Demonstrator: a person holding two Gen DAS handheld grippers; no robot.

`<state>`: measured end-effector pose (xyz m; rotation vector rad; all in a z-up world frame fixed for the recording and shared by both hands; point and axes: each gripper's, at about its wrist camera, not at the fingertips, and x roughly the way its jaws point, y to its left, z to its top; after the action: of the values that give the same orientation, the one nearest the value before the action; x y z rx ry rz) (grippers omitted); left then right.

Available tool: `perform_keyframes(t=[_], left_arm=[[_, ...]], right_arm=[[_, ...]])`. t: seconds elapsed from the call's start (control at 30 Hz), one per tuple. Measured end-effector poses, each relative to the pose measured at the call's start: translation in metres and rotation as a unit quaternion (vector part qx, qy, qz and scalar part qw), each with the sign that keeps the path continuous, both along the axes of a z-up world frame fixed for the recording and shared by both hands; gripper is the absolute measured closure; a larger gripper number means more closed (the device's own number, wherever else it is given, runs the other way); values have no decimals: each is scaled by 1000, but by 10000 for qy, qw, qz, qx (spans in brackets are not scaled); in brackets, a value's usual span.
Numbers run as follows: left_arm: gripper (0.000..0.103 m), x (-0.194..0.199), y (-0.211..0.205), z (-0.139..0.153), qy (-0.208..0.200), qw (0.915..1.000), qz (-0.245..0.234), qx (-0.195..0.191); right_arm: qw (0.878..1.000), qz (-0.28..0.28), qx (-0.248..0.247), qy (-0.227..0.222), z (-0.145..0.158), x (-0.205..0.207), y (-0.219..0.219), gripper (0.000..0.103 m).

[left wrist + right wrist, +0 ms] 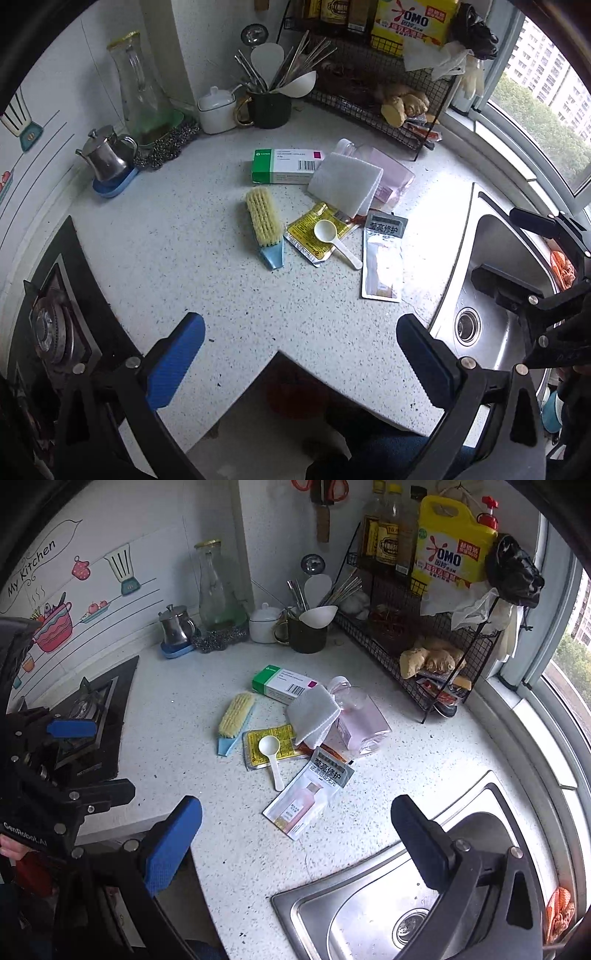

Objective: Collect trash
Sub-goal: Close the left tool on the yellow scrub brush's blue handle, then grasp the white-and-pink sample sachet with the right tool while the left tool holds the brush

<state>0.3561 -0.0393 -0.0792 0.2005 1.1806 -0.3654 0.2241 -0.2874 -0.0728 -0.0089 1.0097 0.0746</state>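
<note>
A pile of items lies mid-counter: a green-and-white medicine box (284, 167) (282, 684), a white cloth (345, 181) (313, 715) over a pink clear bottle (391, 177) (360, 720), a yellow sachet (317, 234) (271, 746) under a white plastic spoon (334, 236) (272, 755), a white-and-grey sachet (384, 258) (308, 797), and a yellow scrub brush (264, 225) (236, 718). My left gripper (301, 360) (86, 755) hangs open near the counter's front edge, short of the pile. Open too, my right gripper (295, 843) (517, 251) hovers over the sink edge.
A steel sink (491, 295) (369, 904) lies to the right, a gas hob (55, 314) (92, 720) to the left. At the back stand a wire rack (388, 85) (424, 627) with bottles, a utensil mug (271, 107), a white jar, a glass carafe (140, 92) and a small steel pot (107, 155).
</note>
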Motion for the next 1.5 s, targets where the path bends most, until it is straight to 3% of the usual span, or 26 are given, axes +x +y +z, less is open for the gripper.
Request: perform_keyframes(t=[0.47,0.6,0.93,1.0,1.07,1.1,1.13,1.5], left_arm=[[0,95,-3,-83,748,9960,449,175],[0,115,-9,-103,848,9955,375,174],[18,151,-12,-146,1112,9926,378,317],[31,153,-14,-150,1116,9925,361,338],[54,154,-13,-153,1215,9913,403,318],[58,154,-12,-153,1182,9915,426,334],[68,154,-12,-152,1135,9916,439,431],[68,118,-7,-131,929,9936,242,602]], right_arm=[[9966,309,95,757,-74,64,-33,1],[9948,369,131,943,-92,75,-39,10],[9920,485,269,1137,-113,88,-52,12],[9915,477,296,1172,-115,89,-55,12],[9912,470,301,1201,-115,90,-56,12],[9911,464,309,1210,-115,90,-56,12],[9910,450,326,1219,-115,89,-58,12],[9896,334,587,1270,-115,101,-62,12]])
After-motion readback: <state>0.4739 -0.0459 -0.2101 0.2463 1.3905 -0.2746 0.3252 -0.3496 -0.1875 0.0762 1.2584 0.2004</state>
